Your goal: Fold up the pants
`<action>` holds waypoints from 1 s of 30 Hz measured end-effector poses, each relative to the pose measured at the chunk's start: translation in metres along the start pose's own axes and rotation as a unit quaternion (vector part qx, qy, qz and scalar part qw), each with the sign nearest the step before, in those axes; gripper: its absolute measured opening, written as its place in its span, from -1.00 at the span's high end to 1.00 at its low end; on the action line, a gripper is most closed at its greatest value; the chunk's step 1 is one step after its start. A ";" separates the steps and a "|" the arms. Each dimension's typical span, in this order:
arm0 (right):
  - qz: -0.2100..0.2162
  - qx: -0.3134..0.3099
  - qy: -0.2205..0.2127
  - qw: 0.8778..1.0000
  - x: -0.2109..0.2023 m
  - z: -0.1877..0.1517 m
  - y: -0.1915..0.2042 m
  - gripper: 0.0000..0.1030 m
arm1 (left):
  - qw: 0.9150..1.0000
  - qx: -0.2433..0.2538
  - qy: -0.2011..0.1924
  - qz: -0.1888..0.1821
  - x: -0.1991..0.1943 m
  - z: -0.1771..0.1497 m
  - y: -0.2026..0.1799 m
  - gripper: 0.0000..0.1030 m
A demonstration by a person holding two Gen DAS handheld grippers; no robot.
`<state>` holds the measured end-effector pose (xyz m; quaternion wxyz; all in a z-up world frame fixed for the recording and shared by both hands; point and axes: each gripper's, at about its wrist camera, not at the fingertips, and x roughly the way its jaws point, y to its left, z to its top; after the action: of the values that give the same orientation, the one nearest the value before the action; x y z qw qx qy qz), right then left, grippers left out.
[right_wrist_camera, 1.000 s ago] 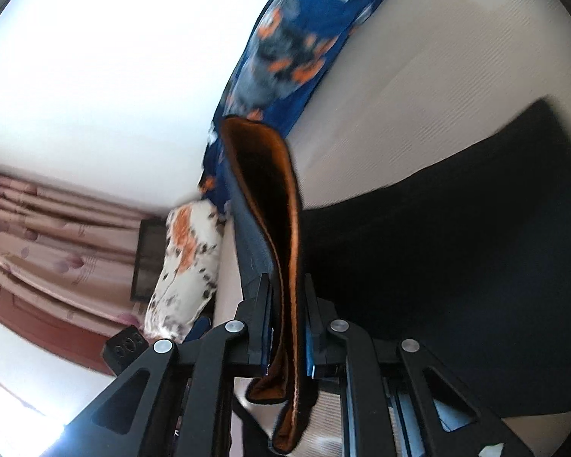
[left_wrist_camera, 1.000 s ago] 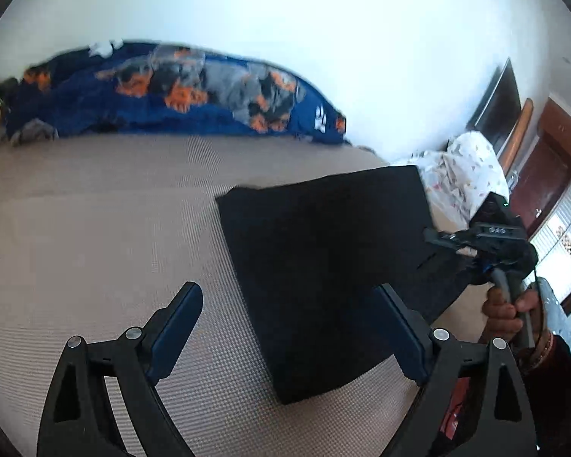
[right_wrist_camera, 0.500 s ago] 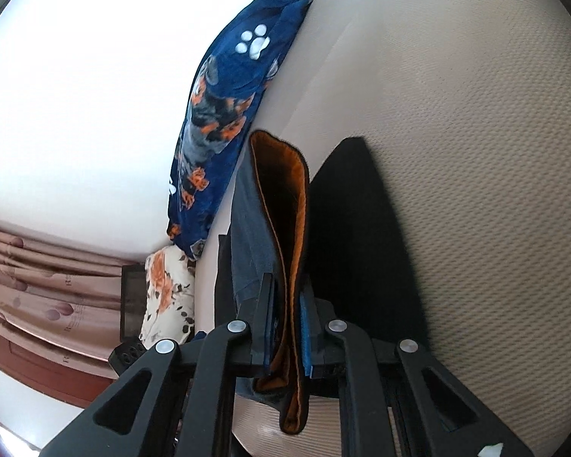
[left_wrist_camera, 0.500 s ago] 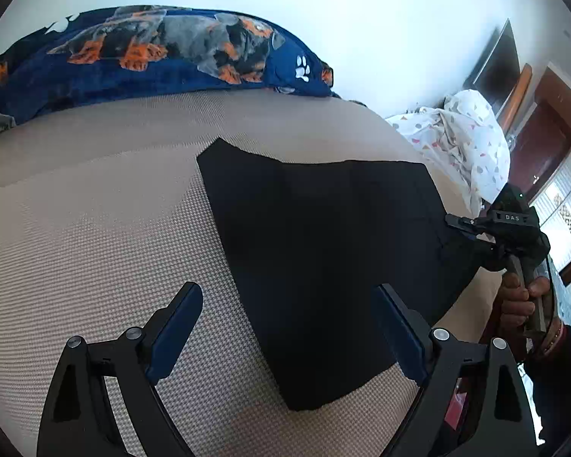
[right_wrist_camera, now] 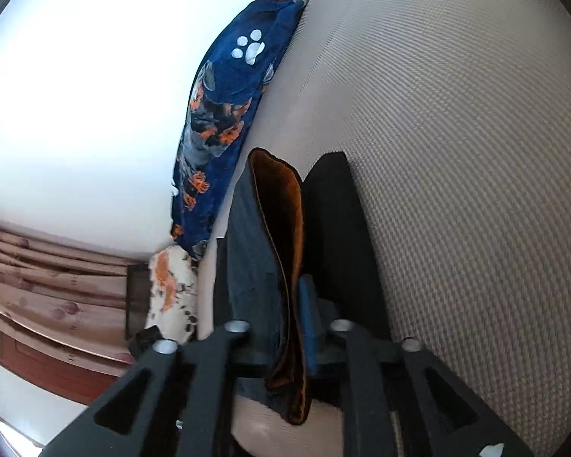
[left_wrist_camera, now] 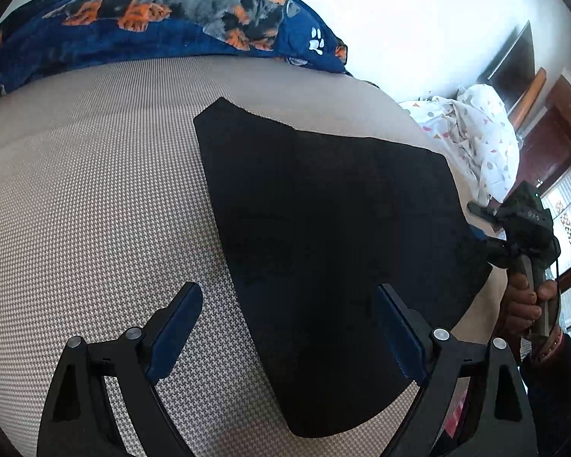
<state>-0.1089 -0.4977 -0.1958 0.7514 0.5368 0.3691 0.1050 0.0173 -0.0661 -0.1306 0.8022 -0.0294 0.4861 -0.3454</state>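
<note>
Black folded pants [left_wrist_camera: 331, 251] ahead of wide-apart left gripper [left_wrist_camera: 289, 327], right gripper [right_wrist_camera: 285, 327] jaws just opening, waistband loose between them.

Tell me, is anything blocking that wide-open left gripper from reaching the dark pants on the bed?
Nothing visible does. The left gripper hangs open right over the pants; only bare bed cover lies around them.

Blue dog-print blanket [left_wrist_camera: 163, 26] along beige mattress [left_wrist_camera: 95, 198]; white patterned bedding [left_wrist_camera: 479, 133] nearby.
</note>
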 end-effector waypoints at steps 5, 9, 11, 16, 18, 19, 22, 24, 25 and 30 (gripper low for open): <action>-0.019 -0.027 0.030 0.999 0.026 0.001 0.013 0.49 | 1.000 -0.001 0.001 0.005 0.001 -0.001 0.000 -0.76; -0.038 -0.059 0.014 0.997 0.021 -0.003 0.024 0.81 | 1.000 -0.006 -0.011 0.006 -0.004 0.002 0.002 -0.76; -0.032 -0.059 0.003 0.998 0.013 -0.003 0.024 0.81 | 1.000 -0.009 -0.016 0.002 -0.006 0.005 0.002 -0.76; -0.025 -0.042 -0.004 0.999 -0.002 0.004 0.007 0.81 | 1.000 -0.003 -0.010 0.001 0.000 0.007 -0.001 -0.76; -0.026 -0.028 0.001 0.999 0.001 0.005 -0.003 0.81 | 1.000 -0.004 -0.003 0.002 0.005 0.006 -0.003 -0.76; -0.026 -0.027 0.003 0.999 0.002 0.006 -0.006 0.81 | 1.000 -0.004 -0.001 0.001 0.007 0.006 -0.004 -0.76; -0.015 -0.010 0.001 1.000 0.001 0.006 -0.018 0.78 | 1.000 0.000 0.003 0.002 0.012 0.003 -0.006 -0.76; -0.015 -0.006 -0.019 1.000 -0.008 0.006 -0.018 0.67 | 1.000 0.005 0.001 0.005 0.012 0.002 -0.008 -0.76; -0.016 -0.005 -0.031 0.999 -0.014 0.007 -0.017 0.65 | 1.000 0.006 0.001 0.006 0.012 0.002 -0.008 -0.76; -0.013 -0.037 -0.049 0.998 -0.059 -0.001 0.007 0.63 | 1.000 0.003 -0.002 0.001 0.011 0.000 -0.007 -0.76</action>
<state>-0.1495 -0.5265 -0.1634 0.7888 0.5087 0.3348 0.0826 0.0169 -0.0778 -0.1364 0.8039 -0.0274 0.4833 -0.3456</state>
